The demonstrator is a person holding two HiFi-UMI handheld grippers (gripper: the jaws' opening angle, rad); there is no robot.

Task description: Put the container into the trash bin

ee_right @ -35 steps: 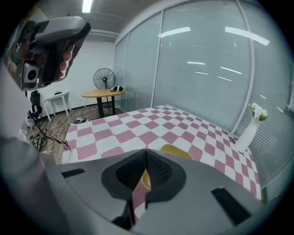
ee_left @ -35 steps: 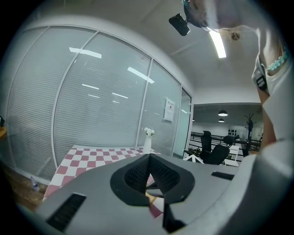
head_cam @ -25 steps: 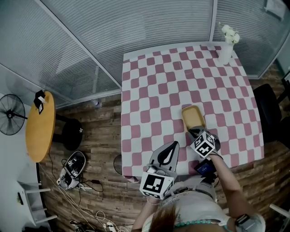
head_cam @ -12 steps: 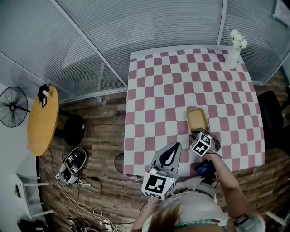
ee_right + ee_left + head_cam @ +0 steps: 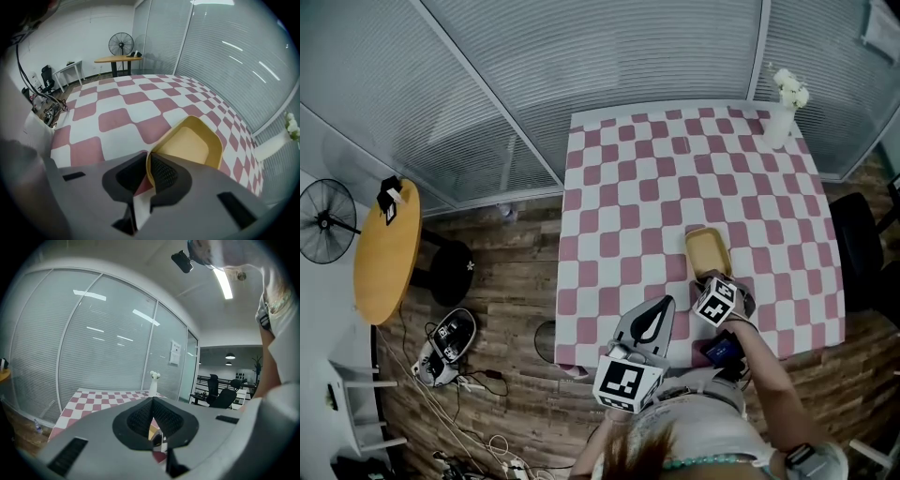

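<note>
A yellow container lies open side up on the pink-and-white checked table. My right gripper points steeply down at its near end. In the right gripper view the container has its thin near rim between the jaws of the right gripper. These jaws are closing, and both pads meet the rim. My left gripper hangs shut and empty over the table's near edge, left of the container. In the left gripper view the left gripper has its tips together.
A white vase of flowers stands at the table's far right corner. A round dark object sits on the floor by the near left corner. A round wooden table, a fan and cables lie left; a black chair is right.
My right gripper has sunk a little onto the container's near rim. The left gripper has kept still.
</note>
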